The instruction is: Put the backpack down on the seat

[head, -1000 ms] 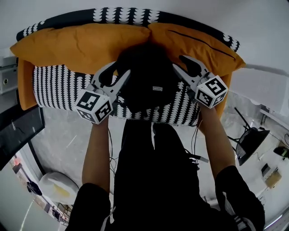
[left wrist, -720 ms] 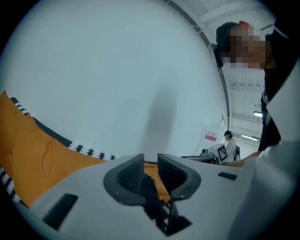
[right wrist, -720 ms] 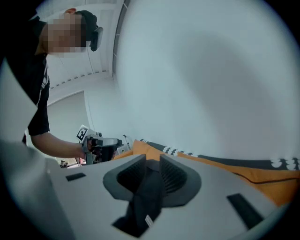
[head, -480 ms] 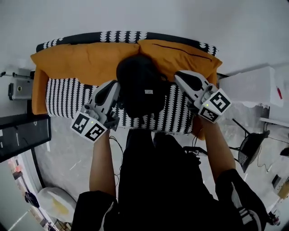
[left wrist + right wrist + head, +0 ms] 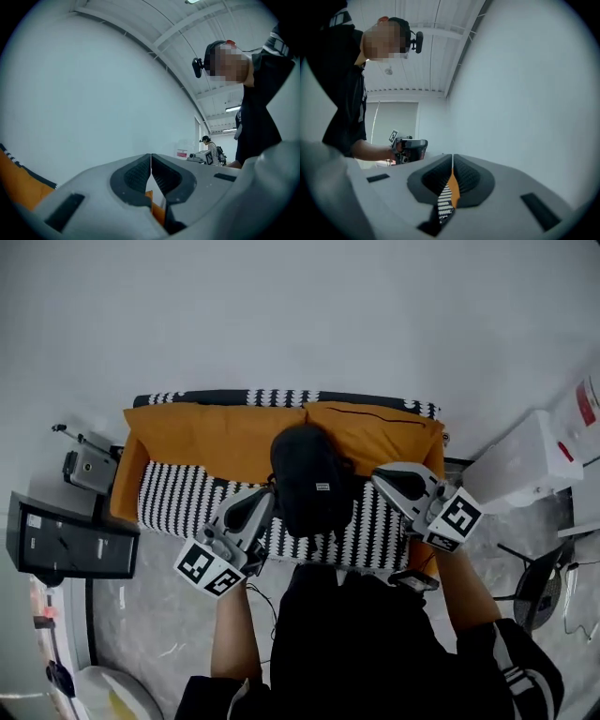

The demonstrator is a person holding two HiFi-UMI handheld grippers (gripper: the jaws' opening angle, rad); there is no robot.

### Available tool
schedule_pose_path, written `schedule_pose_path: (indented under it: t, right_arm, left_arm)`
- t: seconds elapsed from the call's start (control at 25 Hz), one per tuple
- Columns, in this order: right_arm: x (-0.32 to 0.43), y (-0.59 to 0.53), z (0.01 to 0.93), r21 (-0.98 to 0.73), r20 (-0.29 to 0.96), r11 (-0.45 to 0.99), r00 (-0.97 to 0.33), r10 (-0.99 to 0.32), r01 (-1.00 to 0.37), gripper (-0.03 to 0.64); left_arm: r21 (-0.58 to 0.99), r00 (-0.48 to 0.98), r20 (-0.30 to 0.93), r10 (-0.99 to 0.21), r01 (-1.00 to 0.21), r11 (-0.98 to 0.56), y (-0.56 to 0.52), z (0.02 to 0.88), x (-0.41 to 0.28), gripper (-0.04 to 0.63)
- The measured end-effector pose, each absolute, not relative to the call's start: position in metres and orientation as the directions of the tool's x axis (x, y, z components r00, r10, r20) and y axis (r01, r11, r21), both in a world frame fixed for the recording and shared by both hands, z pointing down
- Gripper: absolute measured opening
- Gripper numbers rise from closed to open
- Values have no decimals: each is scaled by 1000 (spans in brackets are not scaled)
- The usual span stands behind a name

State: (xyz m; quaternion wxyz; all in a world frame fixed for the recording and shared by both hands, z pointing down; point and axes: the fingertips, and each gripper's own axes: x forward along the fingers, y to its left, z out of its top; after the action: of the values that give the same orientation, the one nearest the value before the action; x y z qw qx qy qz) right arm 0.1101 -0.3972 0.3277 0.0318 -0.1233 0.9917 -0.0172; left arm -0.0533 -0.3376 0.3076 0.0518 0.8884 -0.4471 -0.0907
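Note:
The black backpack (image 5: 312,486) stands on the sofa's black-and-white patterned seat (image 5: 178,498), leaning against the orange back cushions (image 5: 206,437). My left gripper (image 5: 265,495) hovers at its left side, apart from it, and my right gripper (image 5: 380,476) hovers at its right side, also apart. The jaws of both have just been closing and now meet with nothing between them. Along the left gripper (image 5: 151,159) I see only the white wall and a bit of orange cushion. Past the right gripper (image 5: 453,159) show a strip of cushion and patterned seat.
A dark cabinet (image 5: 70,540) and a small grey device (image 5: 89,470) stand left of the sofa. A white box (image 5: 525,460) and a black chair (image 5: 548,587) are at the right. Cables lie on the grey floor. Another person (image 5: 211,151) stands far off.
Both grippers, open on either side of the backpack a second ago, have shut and drawn back from it. The head view has risen, so the sofa looks smaller. The backpack stays on the seat.

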Motion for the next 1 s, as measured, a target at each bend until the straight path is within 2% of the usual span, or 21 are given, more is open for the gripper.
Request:
schedule_pose_path:
  t: [0.4, 0.8, 1.0]
  right_arm:
    - [127, -306, 332, -154, -68, 975, -983, -169, -157, 31]
    - [139, -238, 315, -120, -55, 965, -970, -239, -231, 31]
    - [144, -174, 332, -9, 102, 964, -959, -263, -265, 31]
  left_arm:
    - [220, 602, -44, -797, -772, -596, -249, 327, -38, 26]
    - [235, 647, -10, -763, -740, -630, -186, 335, -35, 26]
    - [253, 685, -15, -728, -702, -666, -139, 339, -14, 26]
